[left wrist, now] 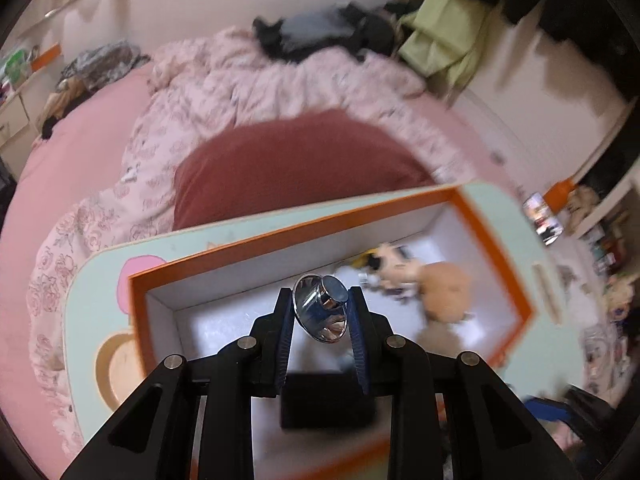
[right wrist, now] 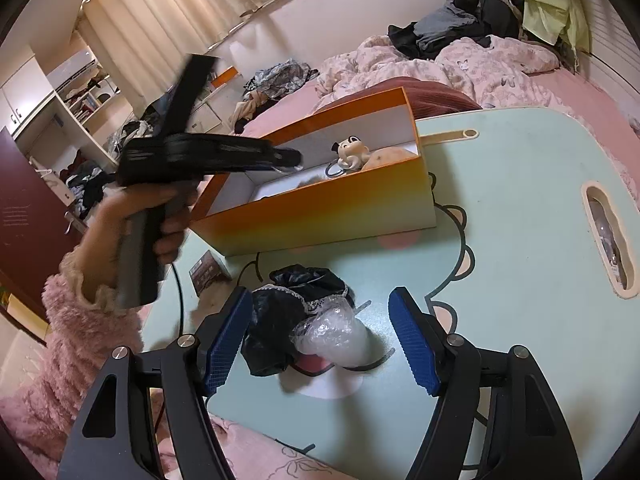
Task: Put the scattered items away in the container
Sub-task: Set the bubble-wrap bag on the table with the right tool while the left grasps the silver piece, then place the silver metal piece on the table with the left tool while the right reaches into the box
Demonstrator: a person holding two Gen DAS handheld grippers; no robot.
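Note:
My left gripper (left wrist: 320, 300) is shut on a shiny chrome funnel-shaped piece (left wrist: 322, 308) and holds it over the open orange box (left wrist: 288, 236). Inside the box lie a small cartoon figure (left wrist: 394, 266) and a tan plush (left wrist: 444, 288). In the right wrist view the left gripper (right wrist: 294, 160) hangs above the box (right wrist: 320, 208). My right gripper (right wrist: 320, 320) is open, its blue pads either side of a black lace-trimmed cloth (right wrist: 288, 300) and a clear plastic-wrapped item (right wrist: 336, 336) on the pale green table (right wrist: 520, 200).
A small dark packet (right wrist: 208, 272) lies on the table left of the cloth. The table has a slot handle (right wrist: 610, 240) at its right. It sits on a bed with a pink quilt (left wrist: 240, 80), a red pillow (left wrist: 296, 160) and piled clothes (right wrist: 460, 24).

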